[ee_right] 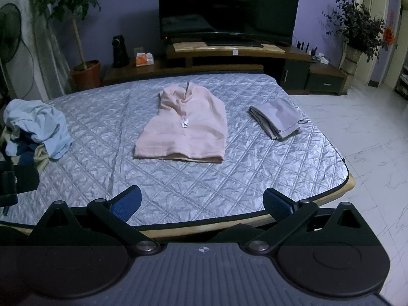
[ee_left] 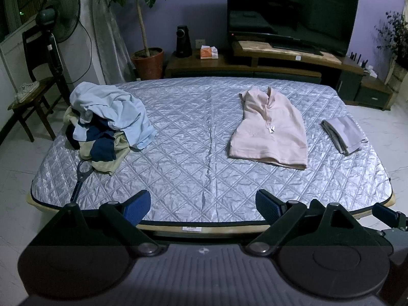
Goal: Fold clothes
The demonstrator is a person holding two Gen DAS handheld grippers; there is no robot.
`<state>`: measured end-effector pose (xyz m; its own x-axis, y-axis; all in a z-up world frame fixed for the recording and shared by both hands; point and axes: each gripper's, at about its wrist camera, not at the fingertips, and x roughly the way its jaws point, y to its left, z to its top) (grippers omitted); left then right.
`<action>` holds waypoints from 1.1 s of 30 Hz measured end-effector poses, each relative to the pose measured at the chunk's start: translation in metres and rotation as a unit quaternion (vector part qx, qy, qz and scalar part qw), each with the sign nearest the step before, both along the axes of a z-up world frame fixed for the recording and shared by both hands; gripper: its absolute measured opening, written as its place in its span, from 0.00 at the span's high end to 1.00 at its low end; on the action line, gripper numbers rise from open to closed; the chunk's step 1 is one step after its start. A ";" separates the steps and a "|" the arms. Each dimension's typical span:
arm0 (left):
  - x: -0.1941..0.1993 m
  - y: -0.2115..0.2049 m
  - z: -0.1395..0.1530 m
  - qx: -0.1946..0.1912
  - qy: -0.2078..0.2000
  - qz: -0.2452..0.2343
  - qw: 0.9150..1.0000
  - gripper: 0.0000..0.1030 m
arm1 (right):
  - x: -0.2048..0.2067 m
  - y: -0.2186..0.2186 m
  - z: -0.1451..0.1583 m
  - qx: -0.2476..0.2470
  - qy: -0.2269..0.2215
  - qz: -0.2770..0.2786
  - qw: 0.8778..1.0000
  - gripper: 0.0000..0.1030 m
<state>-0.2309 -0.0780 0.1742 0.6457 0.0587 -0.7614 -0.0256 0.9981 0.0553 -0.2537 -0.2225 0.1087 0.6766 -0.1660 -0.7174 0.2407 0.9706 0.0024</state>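
Left hand-held gripper (ee_left: 202, 207): fingers spread wide, nothing between them, held above the near edge of the bed.
Right hand-held gripper (ee_right: 202, 205): fingers spread wide, holding nothing, also above the near edge; one of its blue pads shows at 4 o'clock in the left wrist view.
Bed (ee_left: 188, 153): covered by a silver quilted sheet with a crease running down the middle.
Pink top (ee_right: 183, 125): lies flat at about 12 o'clock from the right hand-held gripper, sleeves folded in, hem toward the camera, a small white tag on its front.
Folded grey garment (ee_right: 278, 118): at 1 o'clock on the bed, near the pink top but apart from it.
Pile of clothes (ee_left: 107, 119): at 10 o'clock in the left wrist view, unfolded; light blue on top, dark blue and beige beneath.
Hanger (ee_left: 81, 178): sticks out from under the pile toward the near edge.
Television (ee_right: 229, 7): beyond the bed at 12 o'clock, screen dark.
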 end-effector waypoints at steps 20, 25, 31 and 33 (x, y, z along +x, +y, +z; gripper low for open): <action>0.006 0.002 -0.008 -0.011 -0.010 -0.008 1.000 0.14 | 0.004 0.000 -0.008 -0.001 0.010 0.003 1.000 0.01; 0.020 0.014 -0.020 -0.024 -0.017 -0.009 1.000 0.14 | 0.011 -0.002 -0.012 -0.009 0.004 0.003 1.000 0.01; 0.052 0.039 -0.039 -0.026 -0.024 -0.009 0.999 0.13 | 0.025 -0.010 -0.021 -0.045 -0.021 0.009 0.999 0.01; 0.066 0.046 -0.046 -0.029 -0.020 -0.013 0.999 0.13 | 0.033 -0.013 -0.025 -0.058 -0.025 0.016 0.998 0.01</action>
